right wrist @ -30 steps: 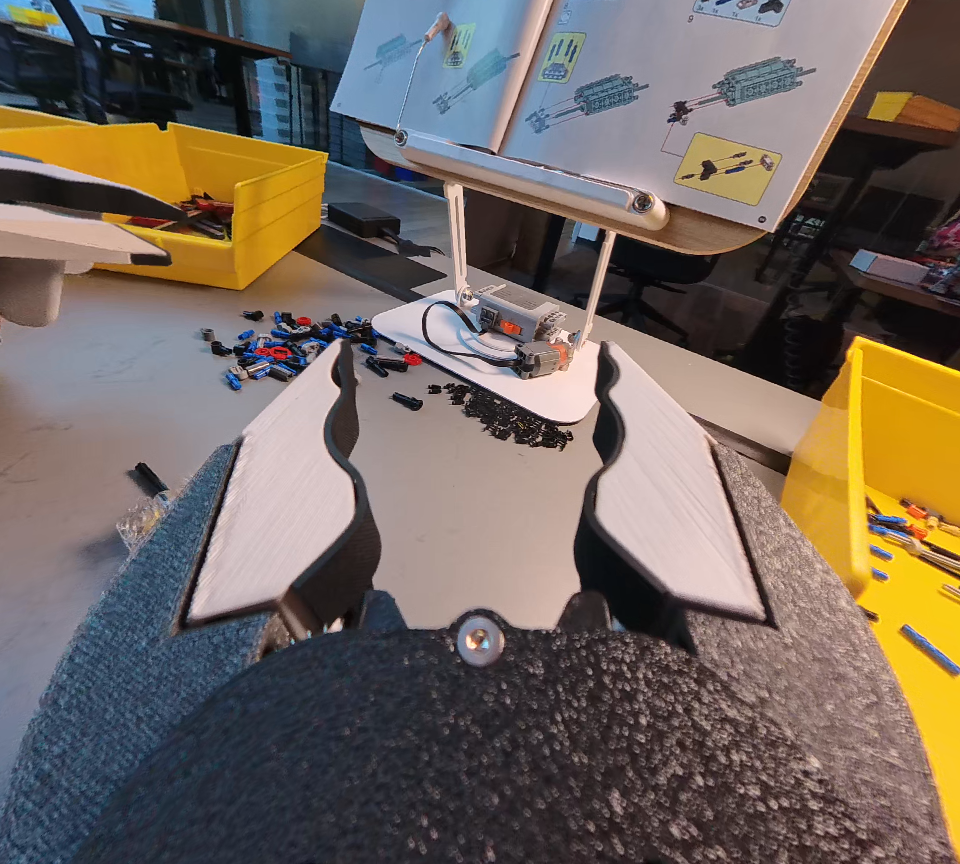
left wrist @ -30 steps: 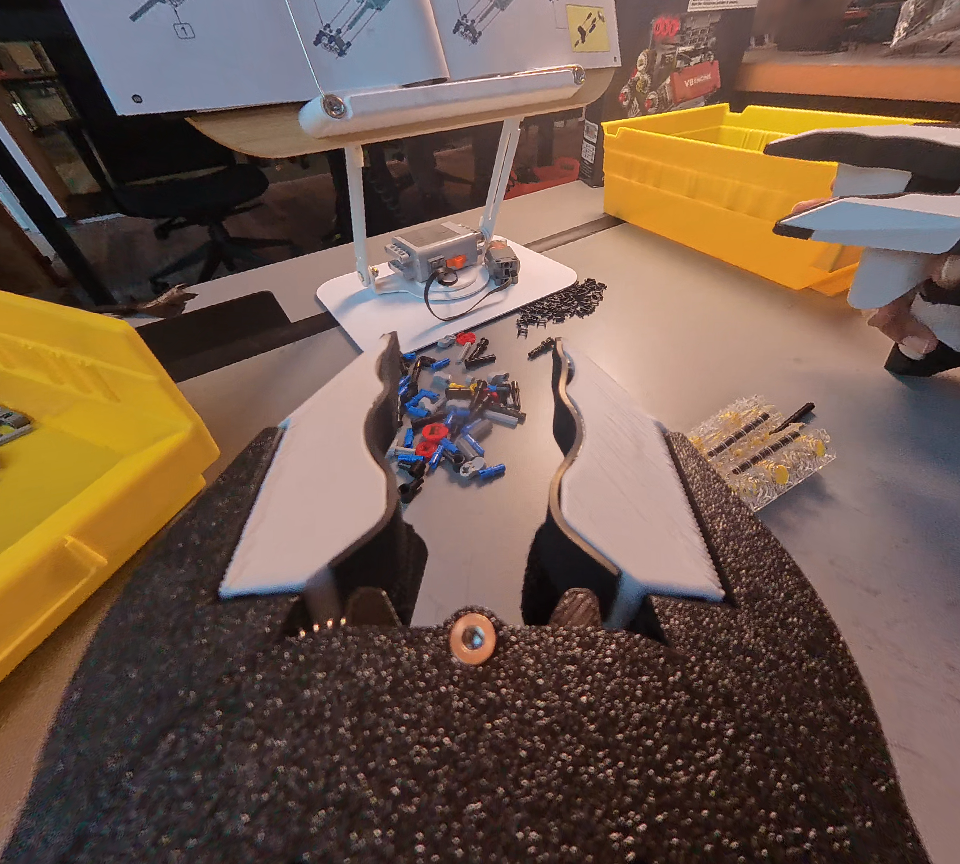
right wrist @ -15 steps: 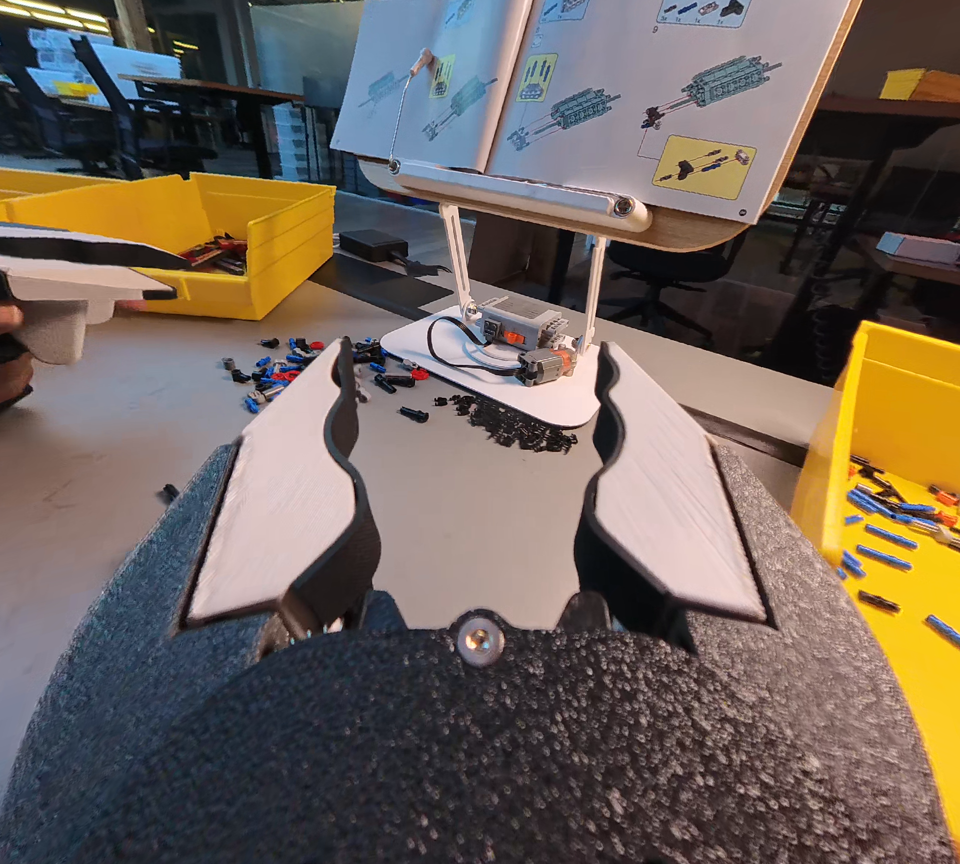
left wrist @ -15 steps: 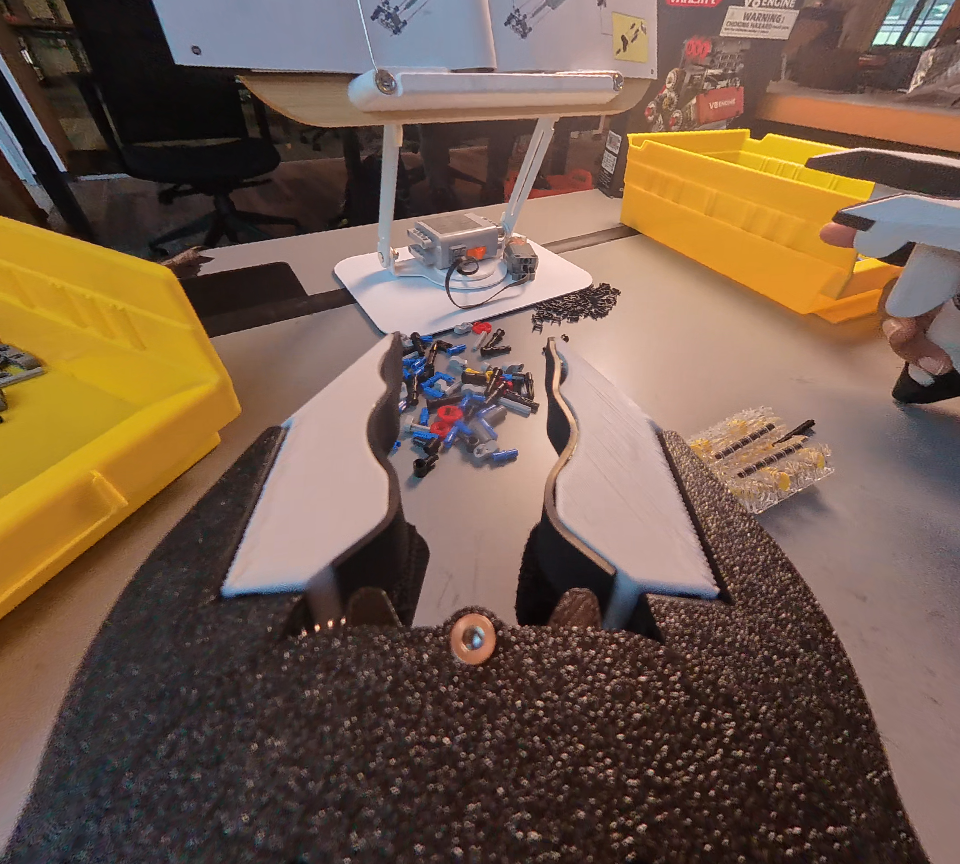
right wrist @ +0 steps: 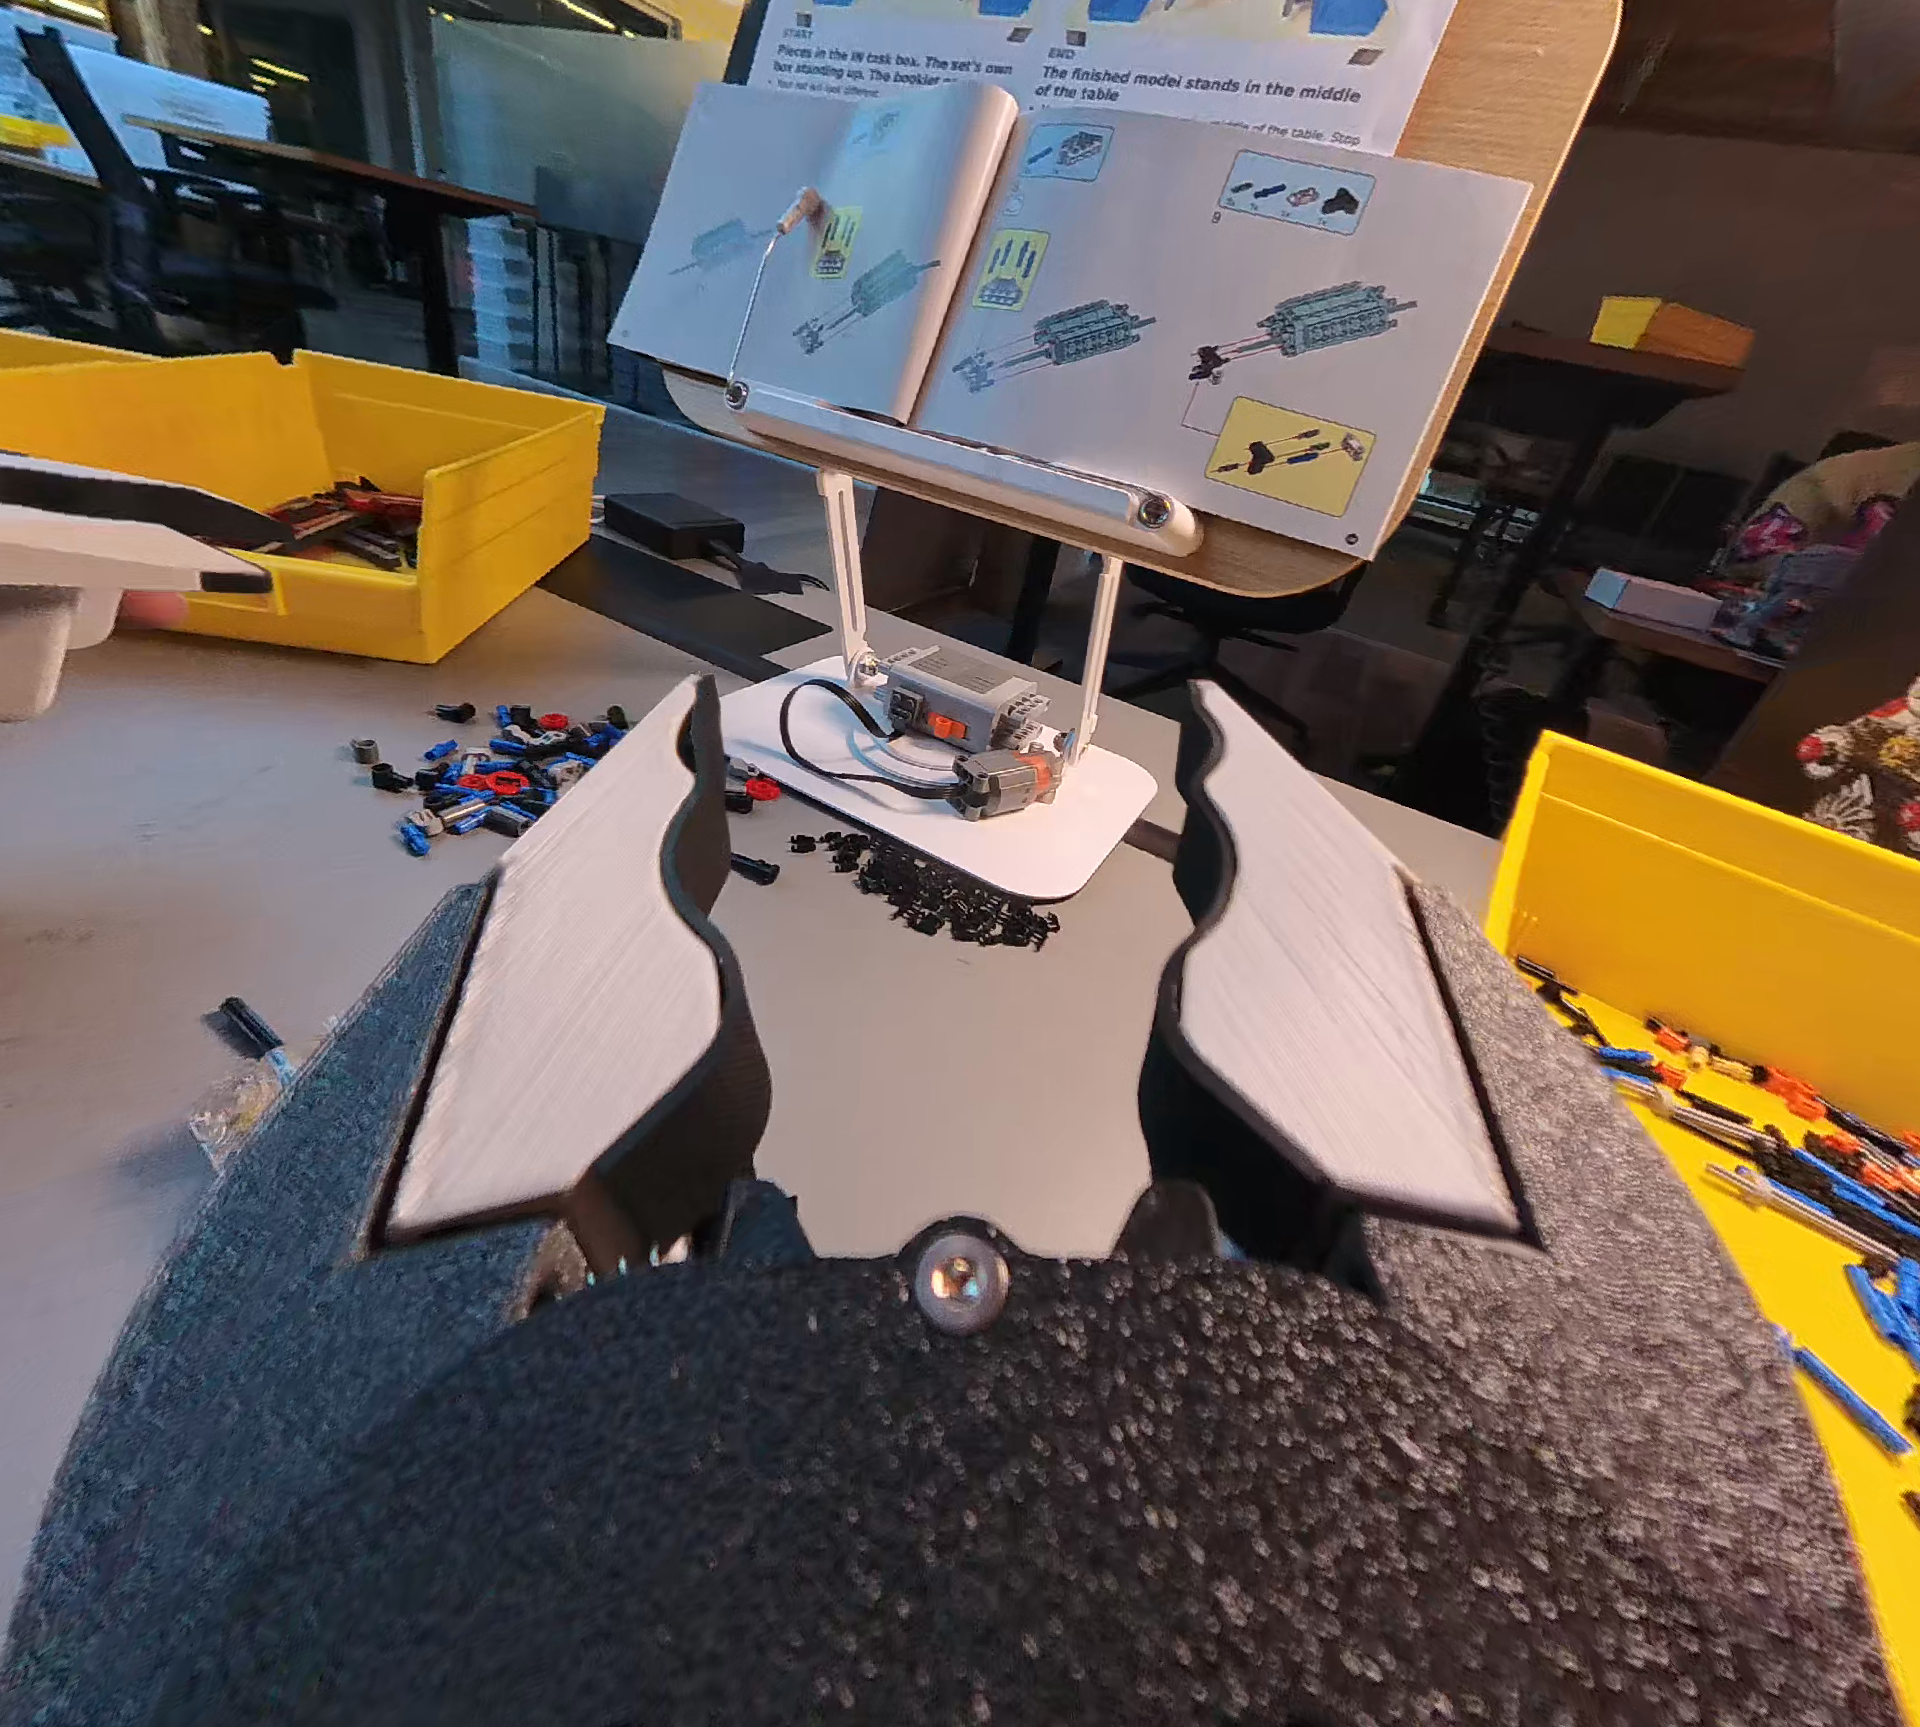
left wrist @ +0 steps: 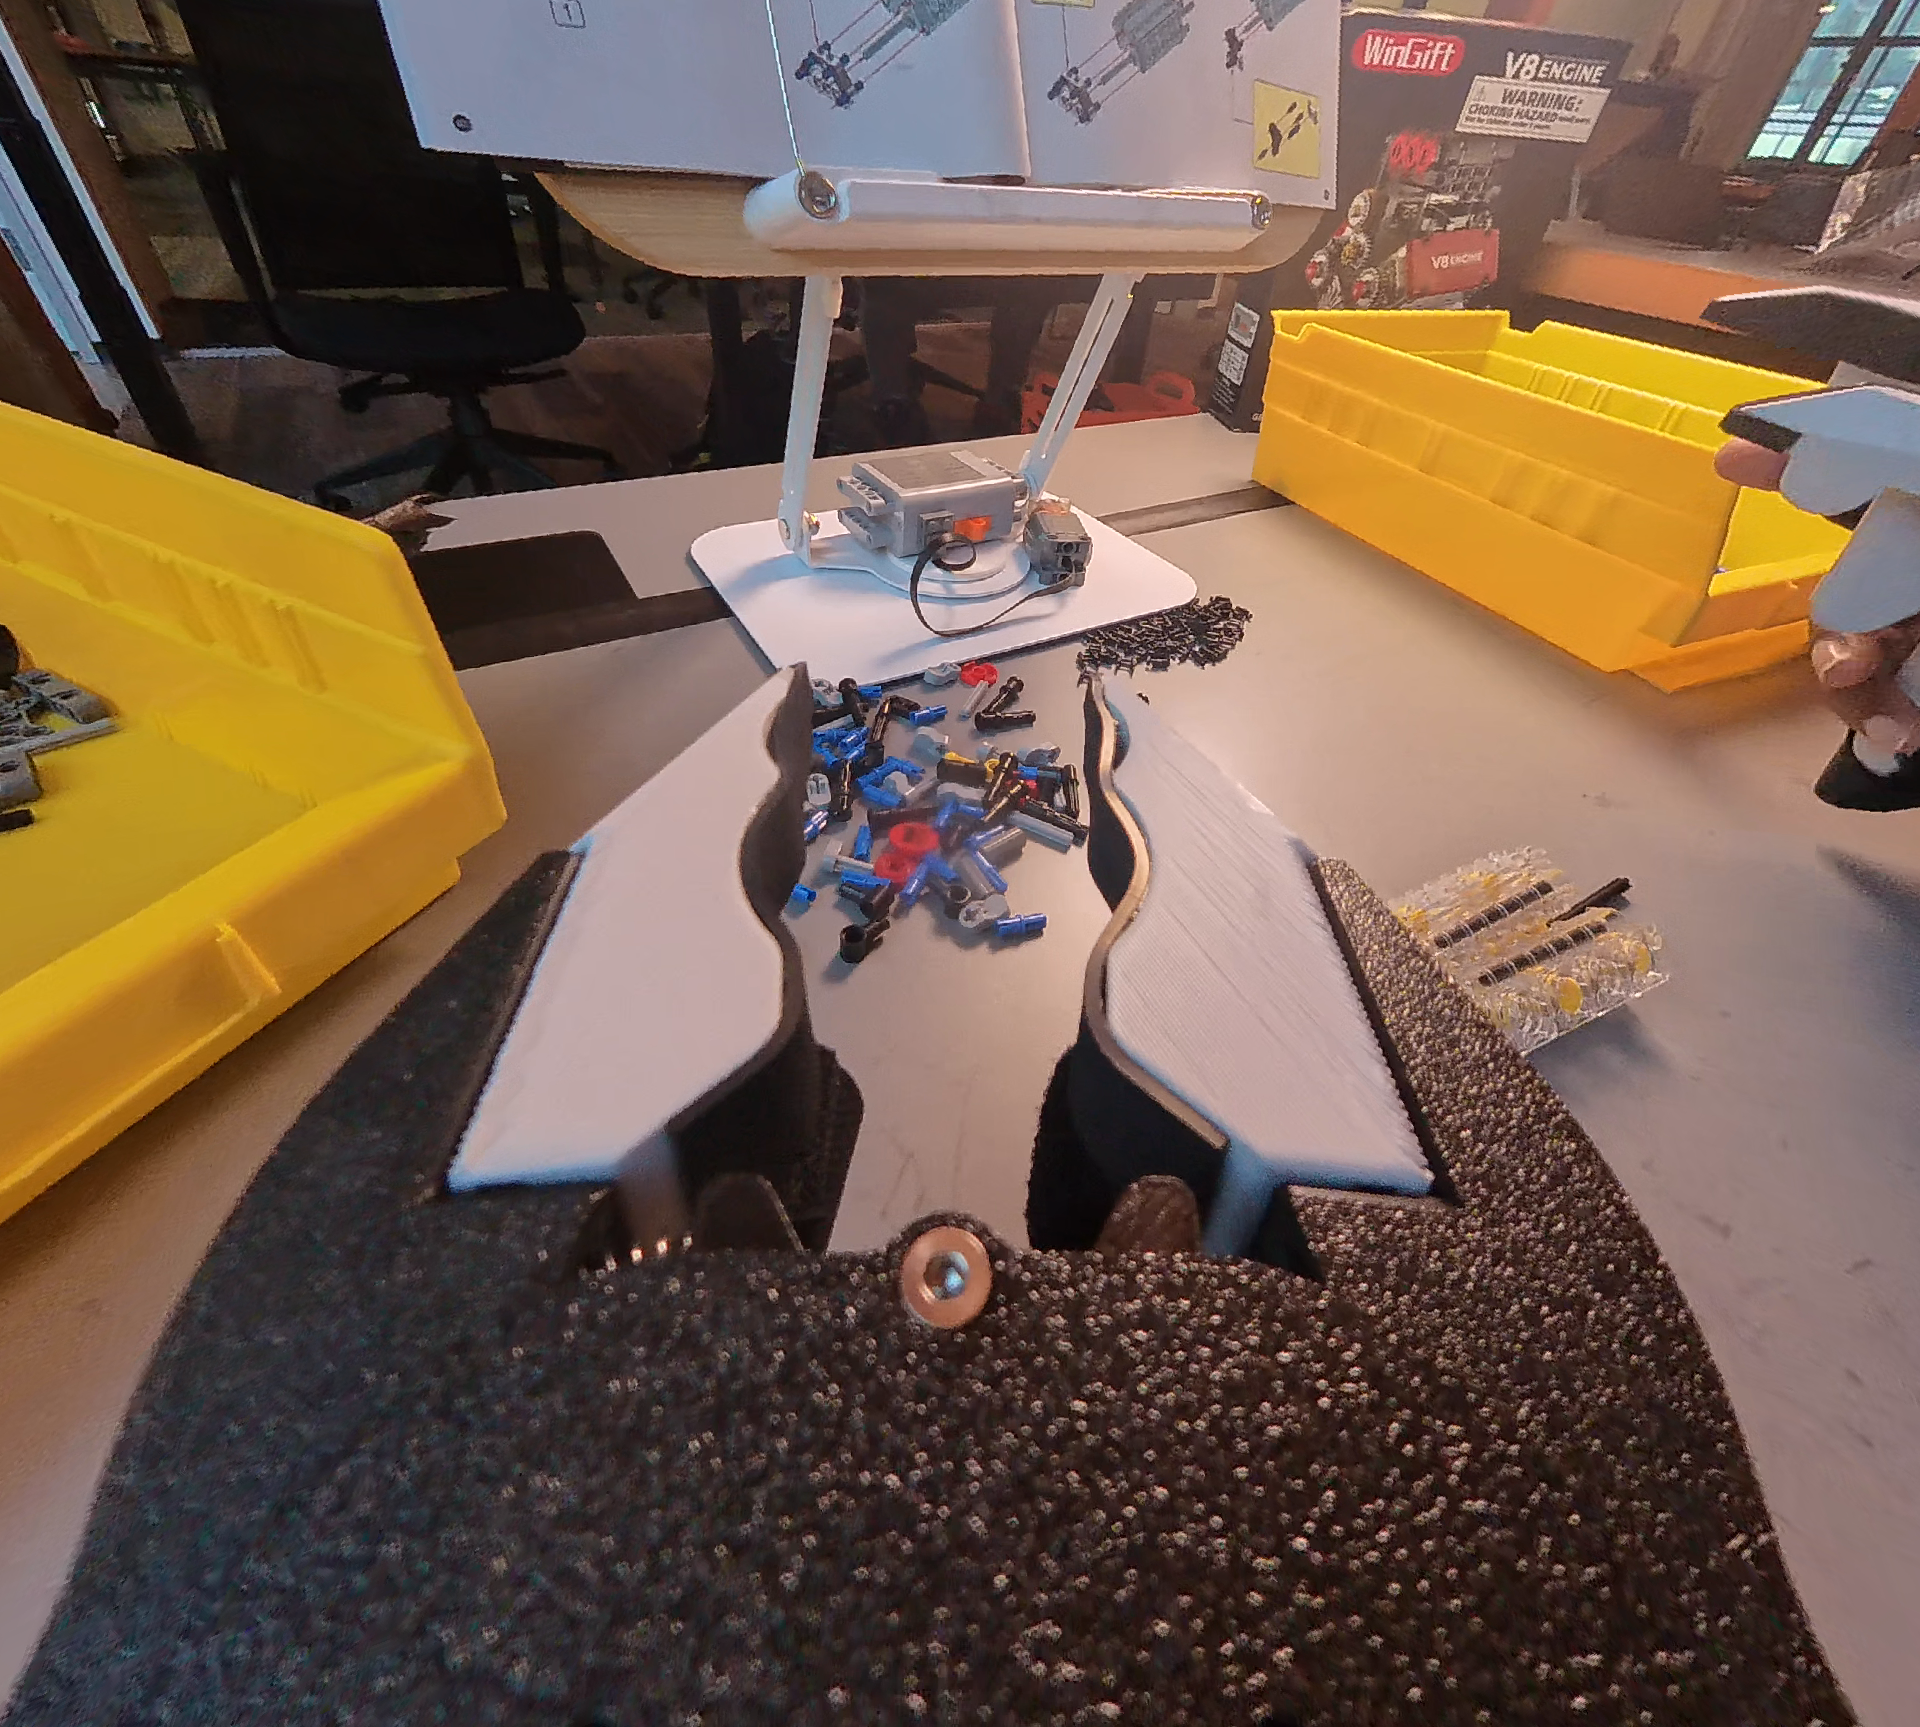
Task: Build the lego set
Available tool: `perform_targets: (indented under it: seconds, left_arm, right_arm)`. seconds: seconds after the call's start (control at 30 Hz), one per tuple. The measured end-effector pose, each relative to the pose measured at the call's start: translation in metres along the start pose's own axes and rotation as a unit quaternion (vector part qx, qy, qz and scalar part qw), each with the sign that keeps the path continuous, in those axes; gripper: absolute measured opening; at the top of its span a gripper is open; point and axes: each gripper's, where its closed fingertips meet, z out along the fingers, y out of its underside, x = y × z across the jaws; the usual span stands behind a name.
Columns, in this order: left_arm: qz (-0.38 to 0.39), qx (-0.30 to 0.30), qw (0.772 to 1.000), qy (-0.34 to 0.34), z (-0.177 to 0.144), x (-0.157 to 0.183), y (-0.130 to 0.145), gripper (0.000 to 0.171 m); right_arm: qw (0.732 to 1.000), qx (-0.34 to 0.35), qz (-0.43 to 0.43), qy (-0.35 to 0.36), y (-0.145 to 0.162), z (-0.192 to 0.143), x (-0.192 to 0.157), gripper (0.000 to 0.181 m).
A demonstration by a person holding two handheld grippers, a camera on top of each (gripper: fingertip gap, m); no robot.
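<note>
Two empty grippers above a table of loose building parts

Nearest, the left gripper (left wrist: 945, 690) hangs with its fingers spread, holding nothing, over a scatter of blue, black and red small pieces (left wrist: 925, 830) on the grey table (left wrist: 1455, 742); a clear bag of yellow and black parts (left wrist: 1527, 960) lies to its right. The right gripper (right wrist: 945, 711) is likewise spread and empty, above bare table, a heap of black pins (right wrist: 945, 893) just beyond. Farther off, a grey battery box and motor (left wrist: 956, 508) sit on the white base of a book stand (left wrist: 997, 207) that props an open instruction booklet. Yellow bins (left wrist: 1507, 451) flank both sides. No assembled model shows anywhere on the table; the pieces lie loose.
</note>
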Motion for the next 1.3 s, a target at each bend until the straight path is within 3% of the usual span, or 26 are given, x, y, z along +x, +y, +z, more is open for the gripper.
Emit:
perform_targets:
  seconds: [0.17,0.6,1.03,1.1,1.2,1.3]
  left_arm:
    - [-0.017,0.008,1.0,-0.011,-0.003,-0.008,-0.004,0.049]
    - [0.022,0.011,0.999,-0.044,-0.003,-0.018,-0.003,0.049]
    - [0.056,0.01,0.997,-0.056,-0.004,-0.014,-0.003,0.049]
    - [0.053,0.014,0.997,-0.045,-0.005,-0.008,-0.006,0.049]
    - [0.057,0.015,0.998,-0.036,-0.004,-0.002,-0.006,0.049]
    - [0.054,0.011,0.998,-0.03,-0.003,0.001,-0.005,0.049]
  right_arm:
    - [1.0,-0.016,0.023,-0.008,0.012,0.004,-0.001,0.085]
    - [0.998,-0.001,-0.056,0.001,-0.003,-0.004,0.001,0.084]
    - [0.999,-0.006,-0.001,0.046,0.003,-0.008,0.032,0.082]
    - [0.997,-0.02,-0.017,0.073,0.002,-0.011,0.047,0.078]
    - [0.985,-0.056,-0.041,0.155,-0.008,-0.028,0.101,0.062]
    - [0.974,-0.15,-0.011,0.168,0.002,-0.039,0.154,0.048]
